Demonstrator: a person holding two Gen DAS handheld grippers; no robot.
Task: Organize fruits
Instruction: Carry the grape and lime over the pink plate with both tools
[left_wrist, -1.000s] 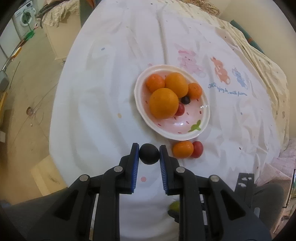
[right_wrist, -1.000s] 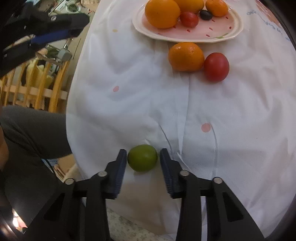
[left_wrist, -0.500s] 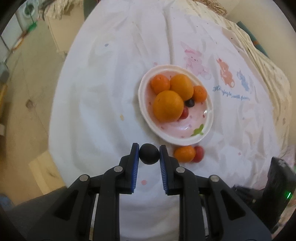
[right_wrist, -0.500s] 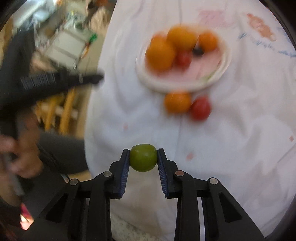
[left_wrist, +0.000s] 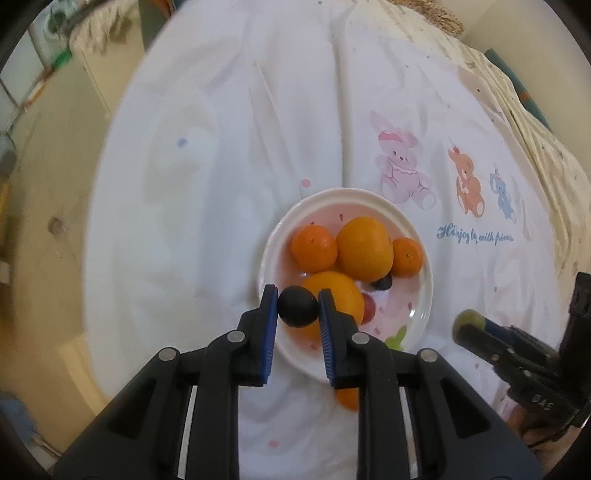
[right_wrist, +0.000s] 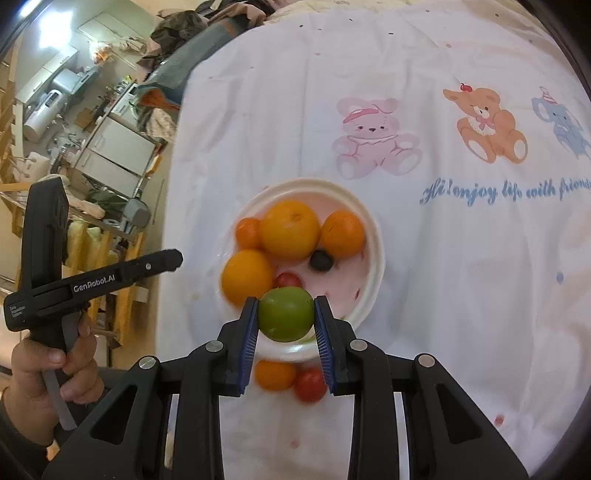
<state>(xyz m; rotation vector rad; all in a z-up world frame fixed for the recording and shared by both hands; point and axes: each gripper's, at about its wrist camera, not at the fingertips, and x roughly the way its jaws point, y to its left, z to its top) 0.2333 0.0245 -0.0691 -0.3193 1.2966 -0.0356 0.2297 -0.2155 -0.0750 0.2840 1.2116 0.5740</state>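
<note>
A: Nearest in the left wrist view, what does the left gripper carry?

B: Its blue pads are clamped on a small dark round fruit, held over the near left edge of the bowl.

A: And the right gripper?

B: Its jaws have just been closing and now pinch a green fruit between them, above the bowl's near rim.

A: What lies on the cloth just below that?

B: An orange and a red tomato, touching, on the white tablecloth just near of the bowl.

A: Inside the bowl?

B: Four oranges, a small red fruit and a dark berry.

A: Farther off?

B: Printed cartoon animals and blue lettering on the cloth.
</note>
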